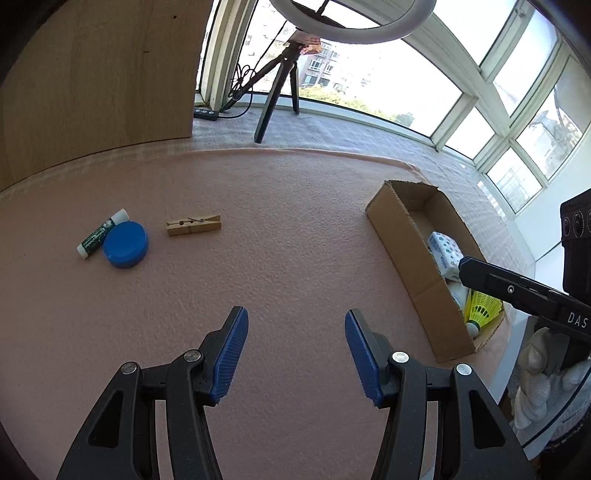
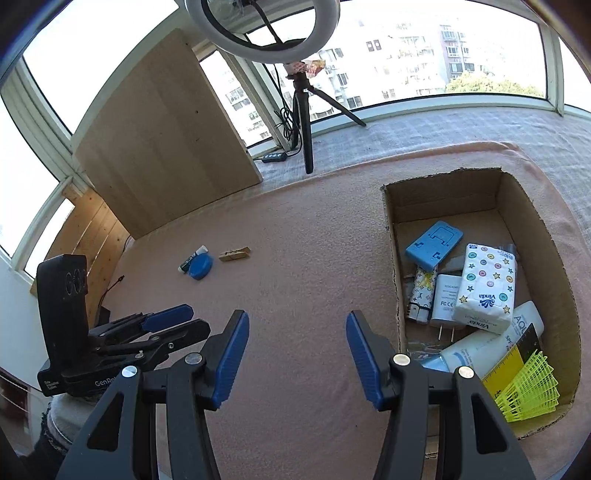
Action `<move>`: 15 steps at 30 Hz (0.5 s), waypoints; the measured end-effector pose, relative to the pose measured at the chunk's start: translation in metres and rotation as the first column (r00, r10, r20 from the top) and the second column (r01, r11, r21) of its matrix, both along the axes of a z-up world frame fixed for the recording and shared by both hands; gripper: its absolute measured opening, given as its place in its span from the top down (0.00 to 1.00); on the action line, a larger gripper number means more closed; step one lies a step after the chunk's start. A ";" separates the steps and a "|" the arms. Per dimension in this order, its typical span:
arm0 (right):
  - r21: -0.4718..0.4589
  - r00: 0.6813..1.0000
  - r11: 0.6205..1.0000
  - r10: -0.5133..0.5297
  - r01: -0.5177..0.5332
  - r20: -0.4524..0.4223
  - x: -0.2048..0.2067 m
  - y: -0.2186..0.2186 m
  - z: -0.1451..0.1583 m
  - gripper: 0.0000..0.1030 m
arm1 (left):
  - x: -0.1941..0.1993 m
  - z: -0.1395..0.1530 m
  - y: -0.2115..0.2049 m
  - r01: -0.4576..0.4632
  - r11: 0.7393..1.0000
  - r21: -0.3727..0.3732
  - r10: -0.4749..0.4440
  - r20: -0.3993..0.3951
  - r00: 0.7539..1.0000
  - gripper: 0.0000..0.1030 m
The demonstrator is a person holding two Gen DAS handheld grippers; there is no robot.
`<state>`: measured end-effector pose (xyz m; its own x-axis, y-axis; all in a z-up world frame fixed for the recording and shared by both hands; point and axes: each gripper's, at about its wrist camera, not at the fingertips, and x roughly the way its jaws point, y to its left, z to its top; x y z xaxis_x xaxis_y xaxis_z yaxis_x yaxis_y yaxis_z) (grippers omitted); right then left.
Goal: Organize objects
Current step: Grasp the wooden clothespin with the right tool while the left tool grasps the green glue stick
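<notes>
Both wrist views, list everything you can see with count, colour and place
clothespin: one, wooden, on pink mat
round lid: one, blue, left of clothespin
lip balm stick: one, green-white, touching lid
cardboard box: one, brown, mat's right side
tissue pack: one, white patterned, in box
phone stand: one, blue, in box
charger: one, white, in box
shuttlecock: one, yellow, in box
ring light: one, white, on tripod by window
left gripper: open, empty
right gripper: open, empty

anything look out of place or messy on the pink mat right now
Three things still lie loose on the pink mat, away from the cardboard box: a glue stick touching a blue round lid, and a wooden clothespin beside them. The box contents are jumbled. Nothing looks spilled or broken.
</notes>
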<state>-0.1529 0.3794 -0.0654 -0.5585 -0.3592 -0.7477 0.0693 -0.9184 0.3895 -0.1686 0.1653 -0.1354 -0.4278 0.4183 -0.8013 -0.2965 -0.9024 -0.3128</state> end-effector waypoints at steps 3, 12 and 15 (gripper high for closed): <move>0.023 0.999 0.999 0.041 -0.041 -0.007 -0.020 -0.018 0.001 0.50 | -0.013 -0.006 -0.024 -0.045 0.998 -0.033 0.045 -0.004 0.999 0.43; 0.071 0.986 0.984 0.167 -0.166 -0.001 -0.079 -0.073 -0.006 0.50 | -0.068 -0.028 -0.091 -0.159 0.979 -0.124 0.160 -0.005 0.987 0.44; 0.092 0.979 0.975 0.202 -0.203 0.014 -0.097 -0.090 -0.015 0.50 | -0.087 -0.033 -0.104 -0.177 0.975 -0.137 0.179 0.005 0.984 0.44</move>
